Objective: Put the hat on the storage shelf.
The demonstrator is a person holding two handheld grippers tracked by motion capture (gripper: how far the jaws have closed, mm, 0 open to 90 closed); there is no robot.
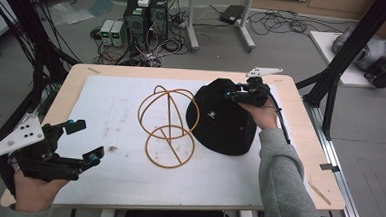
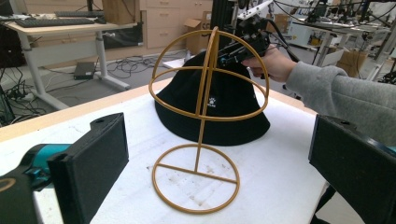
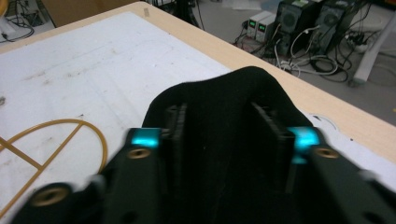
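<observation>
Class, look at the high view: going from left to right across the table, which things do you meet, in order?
Left gripper, jaws apart → gold wire hat stand → black bucket hat → right gripper, at the hat's crown, with the grey sleeve behind it.

The left gripper (image 1: 88, 143) is black, with teal fittings at the base of each jaw and a pale grey three-cornered plate drilled with small holes on top; its jaws carry flat, dark, foam-like pads (image 2: 91, 163); the right gripper (image 1: 231, 95) matches it, with brass-coloured screw inserts, glowing teal accents, a black trailing cable; its arm wears a grey sleeve (image 1: 282, 183).
</observation>
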